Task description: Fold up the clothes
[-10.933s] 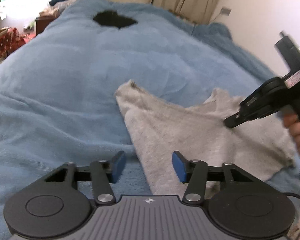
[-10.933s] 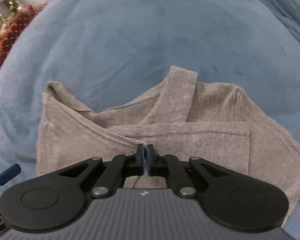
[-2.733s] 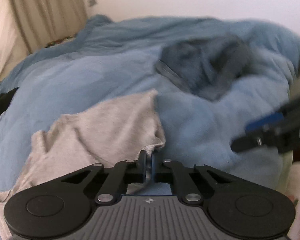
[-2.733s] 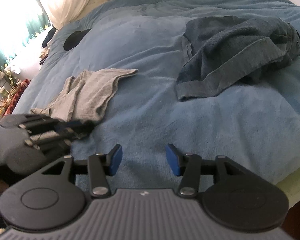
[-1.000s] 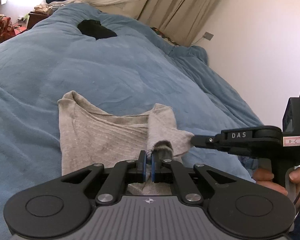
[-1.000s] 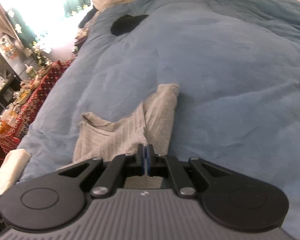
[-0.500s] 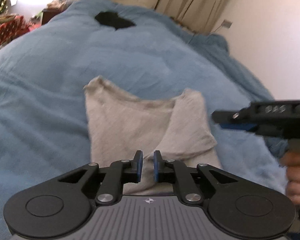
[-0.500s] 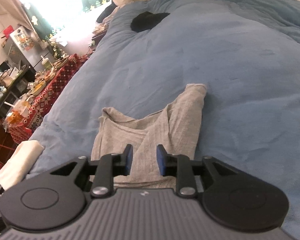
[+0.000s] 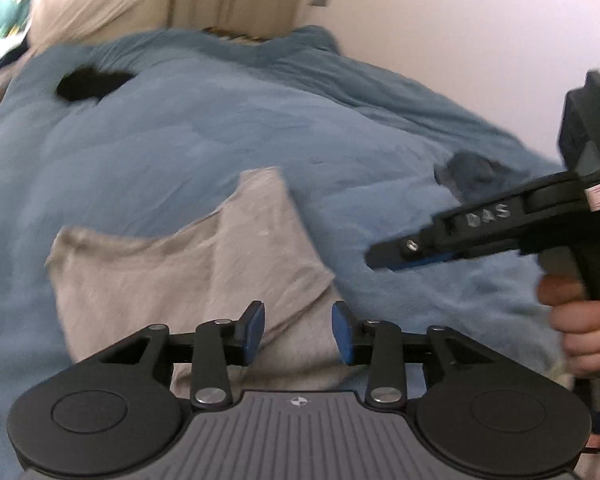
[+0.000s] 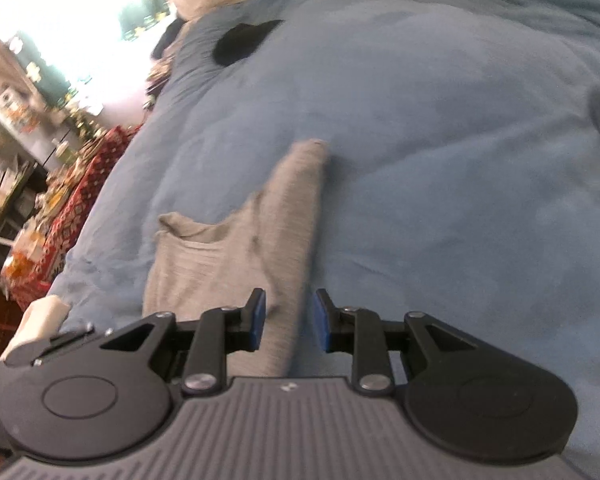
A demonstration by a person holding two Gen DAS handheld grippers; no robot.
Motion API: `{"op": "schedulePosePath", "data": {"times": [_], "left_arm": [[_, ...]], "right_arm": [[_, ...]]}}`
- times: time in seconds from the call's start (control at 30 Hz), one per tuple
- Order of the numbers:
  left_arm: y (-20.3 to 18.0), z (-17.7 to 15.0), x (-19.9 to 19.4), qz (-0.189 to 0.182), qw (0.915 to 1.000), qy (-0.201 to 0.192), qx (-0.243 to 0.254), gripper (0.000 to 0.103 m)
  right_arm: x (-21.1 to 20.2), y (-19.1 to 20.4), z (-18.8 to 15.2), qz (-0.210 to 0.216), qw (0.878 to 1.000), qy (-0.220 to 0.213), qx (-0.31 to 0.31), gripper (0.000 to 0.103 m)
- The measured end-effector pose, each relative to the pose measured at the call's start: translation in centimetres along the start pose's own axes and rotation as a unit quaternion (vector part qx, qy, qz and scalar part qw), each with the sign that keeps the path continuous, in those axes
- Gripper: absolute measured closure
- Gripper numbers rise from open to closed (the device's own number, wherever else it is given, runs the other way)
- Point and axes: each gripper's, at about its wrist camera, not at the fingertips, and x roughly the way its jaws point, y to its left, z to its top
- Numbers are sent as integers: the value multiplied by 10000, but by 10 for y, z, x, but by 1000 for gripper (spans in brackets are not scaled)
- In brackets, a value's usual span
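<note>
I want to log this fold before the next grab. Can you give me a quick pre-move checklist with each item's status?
1. Left gripper open and empty: ok.
2. Right gripper open and empty: ok.
3. Grey garment released, lying on the blue blanket: ok.
4. Fold neat: not ok, one strip juts out beyond the rest.
5. Black item lies apart from the garment: ok.
6. Garment's near edge: cannot tell, hidden behind the gripper bodies.

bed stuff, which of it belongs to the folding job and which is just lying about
Job: grey garment, left gripper, right gripper, both open.

Lying about: black item far up the blue blanket, dark blue clothing, cluttered red-cloth table.
</note>
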Motion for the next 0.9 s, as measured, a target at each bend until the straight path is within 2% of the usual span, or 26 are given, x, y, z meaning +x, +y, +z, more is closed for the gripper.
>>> {"op": "schedulePosePath", "data": {"times": [0.1,0.23,0.3,0.33,0.53,0.6,0.73,0.9], "left_arm": [[-8,7,28,87,9998,204,-12,65],[-13,9,45,353,9991,217,-124,66],[-15,10,51,476,9985,259,-71,84],[-15,10,54,535,9981,291,-93,97],[13,16,32,567,9954,65,-774,100],[31,17,18,571,9912,-62,-1189,100],[79,12,-6,513,9774,-212,-2041,100],[122,-2,-18,551,9639,-278,-2589,100]], "right_arm": [[-3,-18,-4,-62,9998,9,164,75],[-2,-29,-4,-79,9996,0,283,75],[-2,-35,-4,-88,9994,-5,343,75],[-2,-38,-4,-92,9993,-8,373,75],[-1,-56,-4,-117,9984,-23,551,74],[2,-53,-3,-102,9985,-24,535,74],[14,-33,2,-34,9991,27,429,74],[30,6,8,90,9999,121,33,74]]}}
